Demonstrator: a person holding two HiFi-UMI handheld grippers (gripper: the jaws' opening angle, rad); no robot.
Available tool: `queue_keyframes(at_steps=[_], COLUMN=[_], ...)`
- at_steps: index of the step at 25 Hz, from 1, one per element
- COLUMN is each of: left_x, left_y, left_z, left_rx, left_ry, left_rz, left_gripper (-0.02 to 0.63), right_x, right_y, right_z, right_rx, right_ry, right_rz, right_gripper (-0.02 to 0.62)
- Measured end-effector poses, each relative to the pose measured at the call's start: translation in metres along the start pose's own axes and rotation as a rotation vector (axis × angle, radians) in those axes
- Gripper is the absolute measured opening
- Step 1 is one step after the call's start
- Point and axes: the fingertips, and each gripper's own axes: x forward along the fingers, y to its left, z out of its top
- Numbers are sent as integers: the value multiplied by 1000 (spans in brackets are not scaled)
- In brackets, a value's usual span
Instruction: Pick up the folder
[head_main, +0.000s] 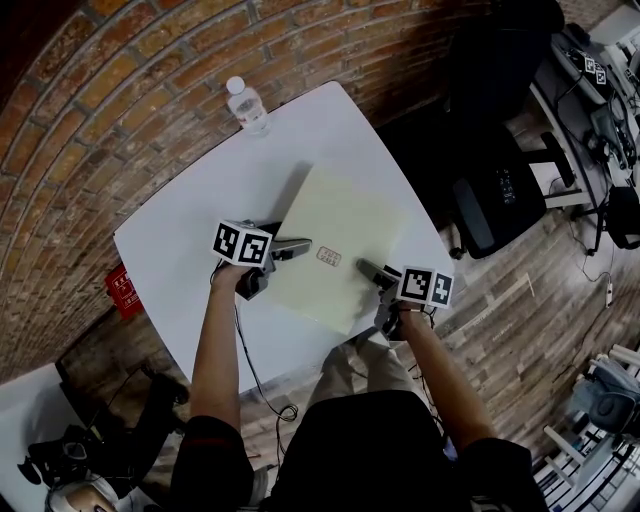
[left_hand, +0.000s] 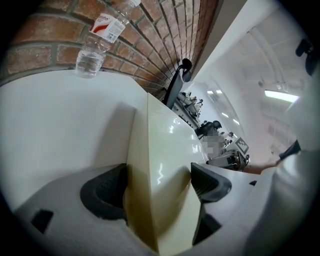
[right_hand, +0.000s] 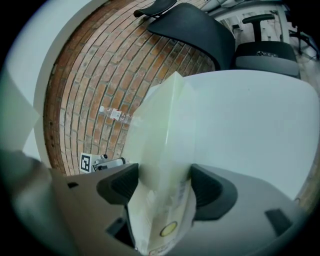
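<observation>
A pale yellow folder (head_main: 340, 225) lies over the middle of the white table (head_main: 190, 240), a small label near its front. My left gripper (head_main: 296, 246) grips the folder's left edge, and my right gripper (head_main: 366, 267) grips its near right corner. In the left gripper view the folder (left_hand: 165, 145) runs edge-on between both dark pads (left_hand: 107, 192), raised off the tabletop with shadow beneath; my left gripper (left_hand: 160, 182) is shut on it. In the right gripper view the folder (right_hand: 162, 125) fills the gap, and my right gripper (right_hand: 162, 186) is shut on it.
A clear water bottle (head_main: 247, 105) stands at the table's far edge by the brick wall, also seen as the bottle (left_hand: 97, 40) and the bottle (right_hand: 116, 115). Black office chairs (head_main: 490, 195) stand right of the table. A red box (head_main: 122, 290) sits on the floor at left.
</observation>
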Motion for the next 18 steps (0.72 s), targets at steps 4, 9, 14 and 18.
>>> queue_keyframes(at_steps=[4, 9, 14, 18], left_x=[-1, -5, -11, -19], left_y=[-6, -16, -32, -47], left_z=[-2, 2, 16, 24], left_rx=[-20, 12, 39, 49], left_ry=[-8, -47, -102, -168], left_rz=[-3, 6, 23, 30], left_gripper=[385, 384, 385, 383], right_x=[-3, -12, -26, -39], right_y=[0, 4, 14, 26], right_z=[3, 4, 18, 29], right_rx=[-19, -41, -100, -170], right_ry=[-9, -18, -58, -78], right_rz=[-8, -7, 1, 10], right_gripper=[305, 305, 305, 305])
